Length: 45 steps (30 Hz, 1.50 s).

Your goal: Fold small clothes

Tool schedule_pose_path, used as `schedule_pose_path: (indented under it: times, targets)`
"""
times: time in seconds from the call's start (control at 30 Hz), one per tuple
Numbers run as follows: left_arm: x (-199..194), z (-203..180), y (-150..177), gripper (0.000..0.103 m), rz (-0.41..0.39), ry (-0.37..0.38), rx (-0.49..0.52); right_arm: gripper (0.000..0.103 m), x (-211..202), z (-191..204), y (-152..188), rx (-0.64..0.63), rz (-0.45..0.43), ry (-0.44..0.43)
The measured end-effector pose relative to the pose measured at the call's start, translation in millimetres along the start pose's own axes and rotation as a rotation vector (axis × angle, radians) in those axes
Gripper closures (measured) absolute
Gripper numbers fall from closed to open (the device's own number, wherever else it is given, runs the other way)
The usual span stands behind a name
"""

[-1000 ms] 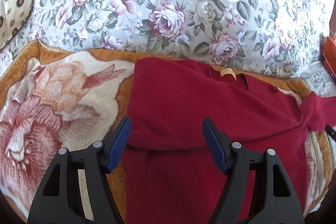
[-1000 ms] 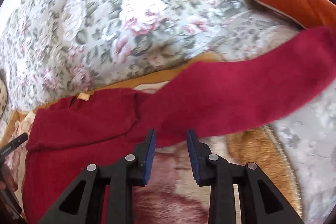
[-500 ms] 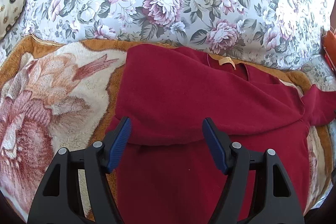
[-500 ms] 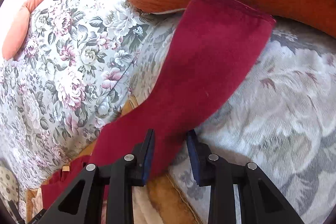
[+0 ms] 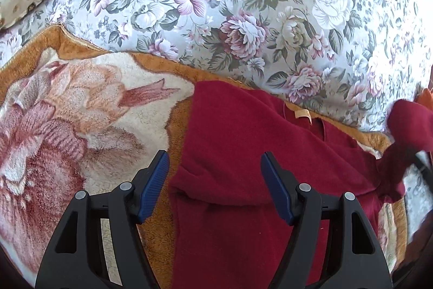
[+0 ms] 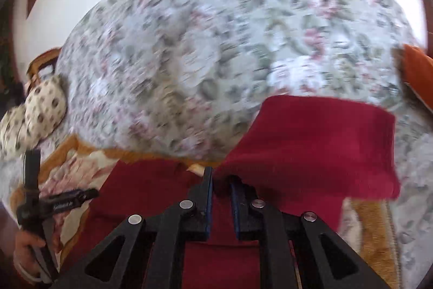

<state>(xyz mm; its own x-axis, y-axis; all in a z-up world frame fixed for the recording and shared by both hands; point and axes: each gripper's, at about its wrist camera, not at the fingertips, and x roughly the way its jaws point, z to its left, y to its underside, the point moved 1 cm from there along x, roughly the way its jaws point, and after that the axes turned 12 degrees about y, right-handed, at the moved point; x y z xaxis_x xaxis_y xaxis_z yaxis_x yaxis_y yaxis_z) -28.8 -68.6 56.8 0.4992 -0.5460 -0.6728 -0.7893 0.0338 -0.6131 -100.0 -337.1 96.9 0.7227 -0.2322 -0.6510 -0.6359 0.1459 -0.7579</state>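
Since the earlier frame the right tongs [image 6: 220, 194] have carried the sleeve [image 6: 319, 151], pinched between nearly closed jaws, up and in toward the sweater [image 5: 259, 180] body. The sweater lies on the bed's plush blanket [image 5: 81, 132], lower centre of frame. Left tongs [image 5: 215, 186] hover wide open, empty, straddling the folded left sleeve edge; the right sleeve's long axis runs right, nearer the right tongs.

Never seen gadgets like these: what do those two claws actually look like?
Both match: the left claw and right claw are matte black plastic frames with triangular cut-outs and silver rivets, each ending in two fingers faced with ribbed blue pads. No cables or sleeves show.
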Motion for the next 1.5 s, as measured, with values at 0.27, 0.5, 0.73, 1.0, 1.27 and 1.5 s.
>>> schedule_pose_path:
  times: [0.27, 0.5, 0.73, 1.0, 1.27, 1.5]
  targets:
    - [6.0, -2.2, 0.3, 0.033, 0.035, 0.072, -0.012, 0.068, 33.0, 32.2, 40.9, -0.071, 0.190, -0.109]
    - [29.7, -14.7, 1.3, 0.033, 0.097, 0.122, -0.008, 0.067, 1.5, -42.7, 36.7, 0.084, 0.186, -0.061]
    - [65.9, -26.0, -6.6, 0.033, 0.166, 0.212, -0.084, 0.067, -25.4, -93.5, 41.1, 0.195, 0.152, -0.038]
    - [76.4, -51.9, -15.3, 0.088, 0.185, 0.240, -0.053, 0.067, -36.3, -112.0, 40.6, 0.231, 0.122, -0.009]
    - [-0.9, -9.9, -36.8, 0.089, 0.024, 0.164, -0.048, 0.067, -27.9, -94.0, 22.0, 0.220, 0.096, -0.019]
    - [29.5, 35.8, -15.3, 0.089, 0.083, 0.086, -0.124, 0.067, 41.4, -43.0, 38.6, 0.031, 0.309, 0.053]
